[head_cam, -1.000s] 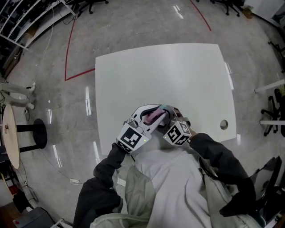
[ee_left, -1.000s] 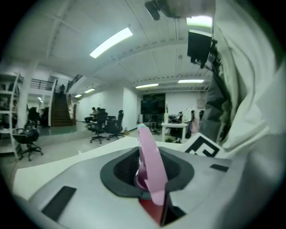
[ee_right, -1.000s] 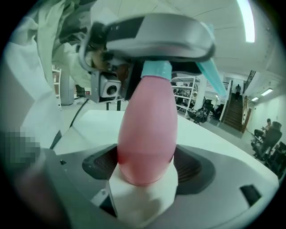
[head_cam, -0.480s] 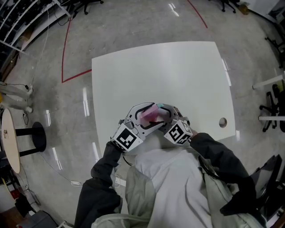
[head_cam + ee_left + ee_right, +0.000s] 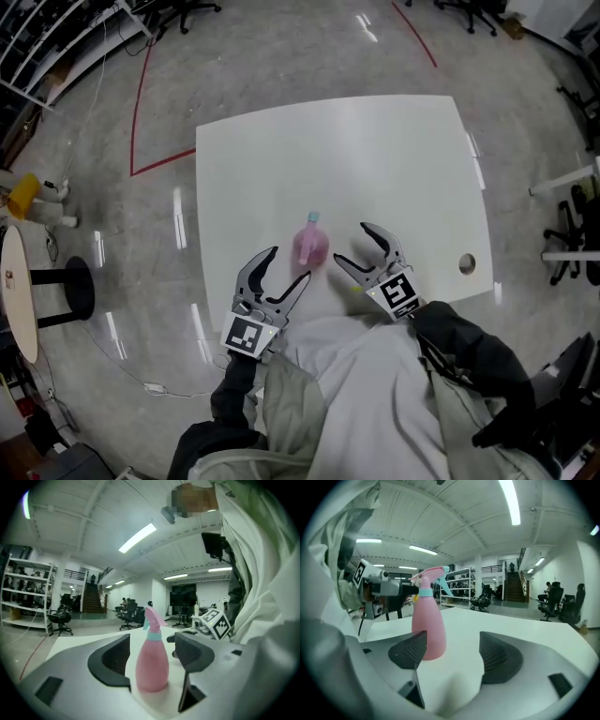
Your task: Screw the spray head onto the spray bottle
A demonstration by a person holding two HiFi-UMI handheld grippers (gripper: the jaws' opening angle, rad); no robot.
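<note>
A pink spray bottle (image 5: 311,247) stands upright and free on the white table (image 5: 375,159), its teal-collared spray head (image 5: 313,217) on top. My left gripper (image 5: 289,265) is just short of the bottle on its near left. Its jaws are opening, and the pads do not touch the bottle (image 5: 152,663), which shows in the gap just ahead of them. My right gripper (image 5: 352,244) is open to the bottle's right and holds nothing. In the right gripper view the bottle (image 5: 427,632) stands beyond the left pad (image 5: 408,649).
A round cable hole (image 5: 467,265) sits near the table's right front corner. The person's jacket (image 5: 356,394) covers the front edge. Red floor tape (image 5: 141,103) runs at the left, with a small round side table (image 5: 19,300) at the far left.
Both grippers were pressed together round the bottle at the table's front. They have since let go and drawn apart and back, the left jaws wider, leaving the bottle standing alone.
</note>
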